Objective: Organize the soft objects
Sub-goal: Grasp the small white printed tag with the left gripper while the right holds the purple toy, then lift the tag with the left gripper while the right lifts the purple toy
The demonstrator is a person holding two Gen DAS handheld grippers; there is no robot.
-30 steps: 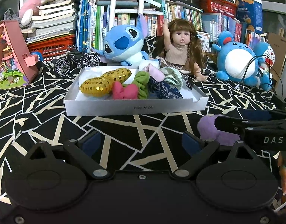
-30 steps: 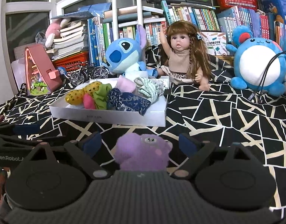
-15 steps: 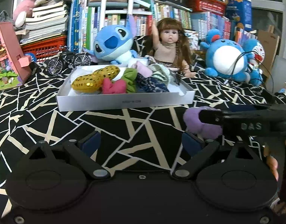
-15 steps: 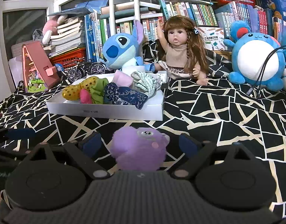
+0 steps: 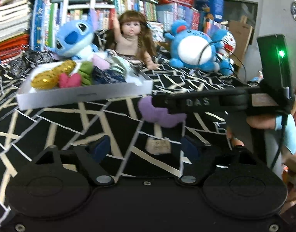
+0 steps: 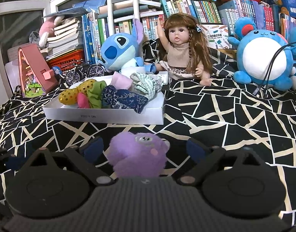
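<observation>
Soft toys and fabric pieces on patterned surface; two hand-held grippers.

Item: purple plush toy [image 6: 137,157], lying on the black-and-cream surface [image 6: 235,119] between the spread blue pads of the right gripper [image 6: 143,148], pads clear of it on both sides; near side of the white tray [image 6: 101,117]. Left gripper [image 5: 146,147]: jaws part-open and closing, nothing between them but a small tan patch [image 5: 157,146] on the surface. Tray contents: gold sequinned piece [image 6: 74,94], pink, green, navy floral and striped fabrics. Behind tray: blue alien plush [image 6: 119,48], doll [image 6: 181,48], round blue plush [image 6: 262,56], books.
</observation>
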